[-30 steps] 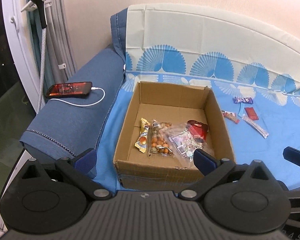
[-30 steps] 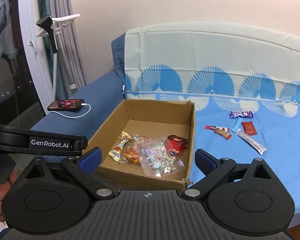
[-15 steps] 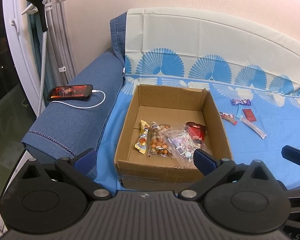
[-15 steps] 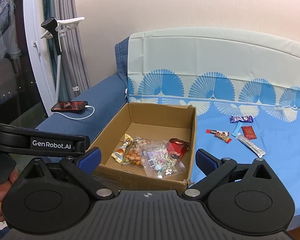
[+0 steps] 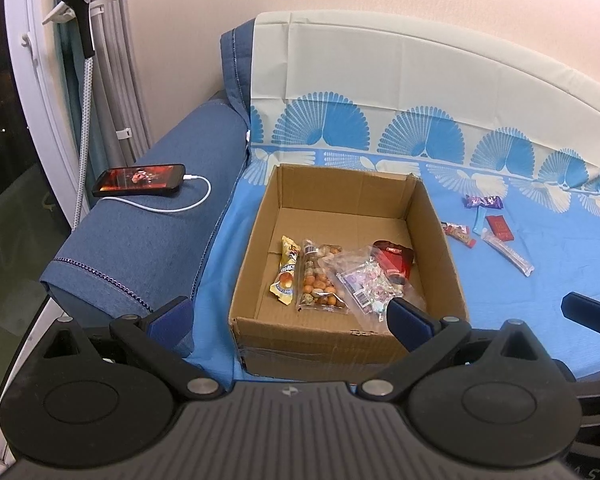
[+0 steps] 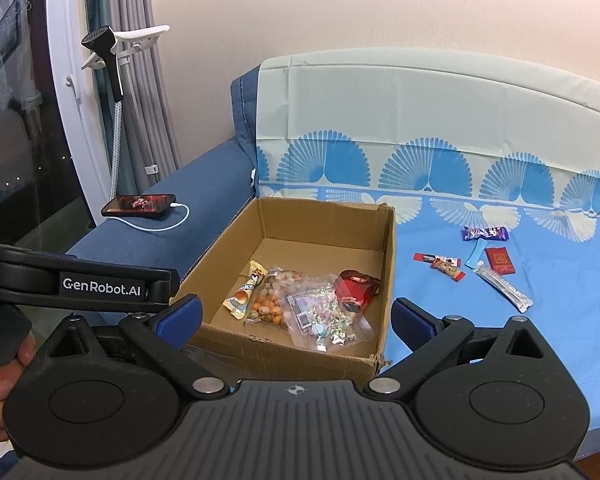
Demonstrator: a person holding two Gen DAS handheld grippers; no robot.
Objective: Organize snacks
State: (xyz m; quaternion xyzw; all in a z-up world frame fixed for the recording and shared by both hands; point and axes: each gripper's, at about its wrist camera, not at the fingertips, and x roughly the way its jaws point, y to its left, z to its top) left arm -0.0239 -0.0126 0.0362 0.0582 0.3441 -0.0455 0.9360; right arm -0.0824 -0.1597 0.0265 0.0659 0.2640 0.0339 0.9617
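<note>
An open cardboard box sits on a blue sofa cover and holds several snack packs: a yellow pack, a nut bag, a clear candy bag and a red pouch. To its right, loose snacks lie on the cover: a purple bar, a red packet, a clear stick and a small red bar. My left gripper and right gripper are open and empty, held back at the box's near side.
A phone on a white charging cable lies on the blue sofa arm at the left. A garment steamer on a stand and curtains stand by the window. The sofa's front edge is just below the grippers.
Both grippers have drawn back and risen slightly, so the box and snacks look a little smaller and lower. Nothing was picked up or let go.
</note>
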